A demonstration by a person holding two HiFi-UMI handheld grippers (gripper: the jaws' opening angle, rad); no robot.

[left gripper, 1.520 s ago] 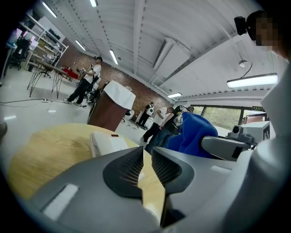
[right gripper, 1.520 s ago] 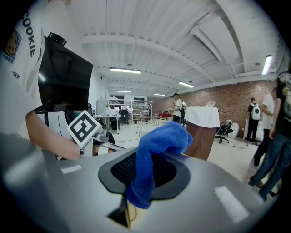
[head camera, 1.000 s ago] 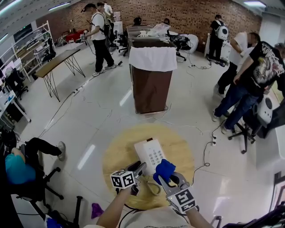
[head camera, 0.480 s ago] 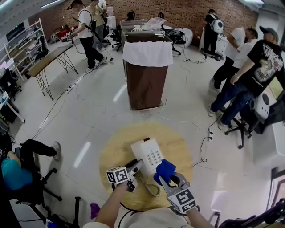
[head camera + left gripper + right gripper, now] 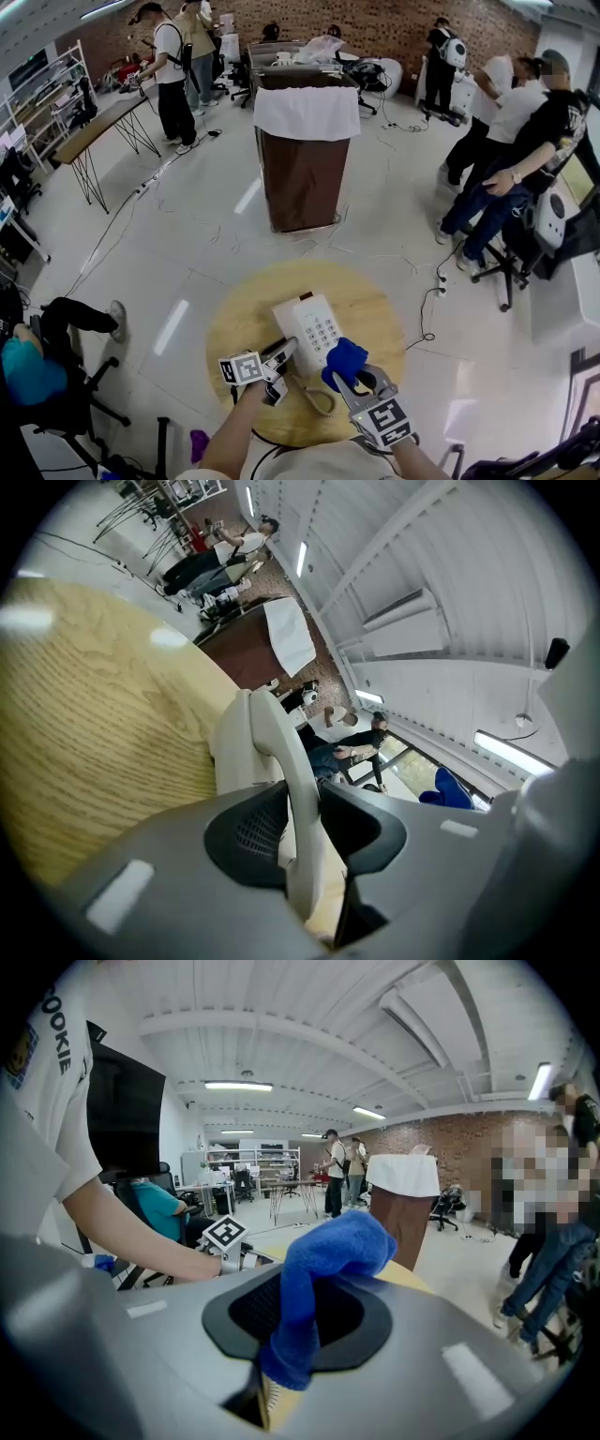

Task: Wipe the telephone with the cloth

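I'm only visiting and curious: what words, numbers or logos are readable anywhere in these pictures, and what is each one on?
"OOKIE": printed on the white sleeve at the upper left of the right gripper view; the start of the word is cut off.
Keypad of the telephone: too small to read.
Print on the black T-shirt: too blurred to read.
Marker cubes: only black-and-white squares, no letters.

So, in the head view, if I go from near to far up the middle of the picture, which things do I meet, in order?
right tongs → blue cloth → telephone → brown cabinet with a white cover on top
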